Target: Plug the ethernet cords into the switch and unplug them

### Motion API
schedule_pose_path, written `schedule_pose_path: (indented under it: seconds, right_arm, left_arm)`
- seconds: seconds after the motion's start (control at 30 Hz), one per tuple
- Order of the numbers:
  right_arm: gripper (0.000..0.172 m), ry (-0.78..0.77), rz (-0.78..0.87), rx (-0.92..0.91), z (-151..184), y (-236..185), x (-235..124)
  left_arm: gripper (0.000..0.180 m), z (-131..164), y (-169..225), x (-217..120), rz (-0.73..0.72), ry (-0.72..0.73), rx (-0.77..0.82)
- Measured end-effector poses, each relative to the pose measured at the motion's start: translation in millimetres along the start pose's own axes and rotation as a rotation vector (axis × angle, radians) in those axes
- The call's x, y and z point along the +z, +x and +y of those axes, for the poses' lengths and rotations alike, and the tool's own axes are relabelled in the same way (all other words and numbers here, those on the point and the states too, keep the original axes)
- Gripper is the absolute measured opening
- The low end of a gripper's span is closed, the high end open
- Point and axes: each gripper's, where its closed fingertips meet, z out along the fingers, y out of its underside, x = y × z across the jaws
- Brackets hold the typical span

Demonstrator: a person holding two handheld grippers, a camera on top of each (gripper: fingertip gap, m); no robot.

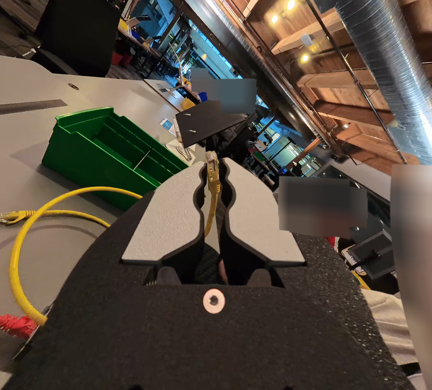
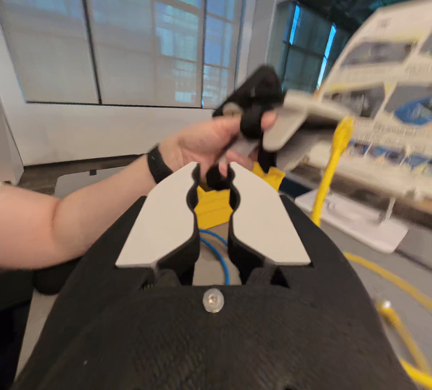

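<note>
Left wrist view puts my left tool [image 1: 214, 166] up off the surface, its two grey fingers [image 1: 180, 194] drawn nearly together on the yellow ethernet cord [image 1: 213, 182] just behind its plug. The clear plastic plug [image 1: 210, 158] sticks out past the fingertips into open air, with only a black flat panel [image 1: 205, 124] hanging further ahead. The cord runs back down between the fingers, then shows again on my left as a wide yellow loop [image 1: 16, 259] lying on the grey surface [image 1: 28, 145]. Its other clear-tipped plug [image 1: 11, 215] rests near that left edge. Beyond the loop sits an open green plastic bin with inner dividers [image 1: 105, 152], its long wall close to the left finger. The surface's far edge runs just behind it.

My right tool [image 2: 214, 168] has its pale fingers [image 2: 168, 210] parted, and I see nothing pressed between them. Through the gap a yellow plastic bin [image 2: 215, 208] and a thin blue cable [image 2: 219, 257] lie below. Ahead, the person's hand [image 2: 205, 140] grips the other tool, blurred, with the yellow cord hanging straight down from it. Another yellow run [image 2: 402, 290] crosses the surface at the right. I cannot pick out the switch in either view.
</note>
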Motion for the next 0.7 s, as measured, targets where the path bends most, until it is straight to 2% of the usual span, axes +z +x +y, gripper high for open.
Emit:
schedule_pose_path:
  seconds: [0.03,0.1,0.17,0.23,0.3,0.37,0.4,0.47,0.57,0.63,0.7]
  right_arm:
    - [0.029,-0.019,0.058,0.063,22,6,10]
    - [0.029,-0.002,0.18,0.157,51,31,25]
    - [0.028,0.038,0.356,0.17,63,67,26]
    - [0.029,0.13,0.522,0.236,60,101,17]
    - [0.031,0.306,0.529,0.208,37,114,10]
    - [0.032,0.485,0.482,0.042,5,112,-2]
    - [0.032,0.514,0.44,-0.054,-5,106,-4]
    - [0.036,0.5,0.372,-0.218,-16,92,0]
    - [0.042,0.438,0.379,-0.349,-26,92,9]
    - [0.04,0.443,0.384,-0.4,-37,92,12]
    - [0.029,0.428,0.353,-0.429,-44,88,15]
  left_arm:
    - [0.008,2,1,1,-0.004,-0.008,0.004]
    - [0.009,5,4,4,-0.013,-0.014,0.021]
    - [0.009,5,10,4,-0.016,-0.002,0.034]
    - [0.008,1,16,2,-0.016,0.023,0.048]
    - [0.008,-3,24,-1,0.005,0.041,0.047]
    - [0.008,-7,28,-6,0.02,0.059,0.041]
    - [0.008,-9,30,-7,0.029,0.064,0.038]
    - [0.008,-13,32,-11,0.058,0.083,0.01]
    - [0.008,-11,35,-10,0.098,0.075,-0.021]
    - [0.008,-7,35,-6,0.09,0.062,-0.012]
    - [0.008,-4,35,-3,0.086,0.053,-0.007]
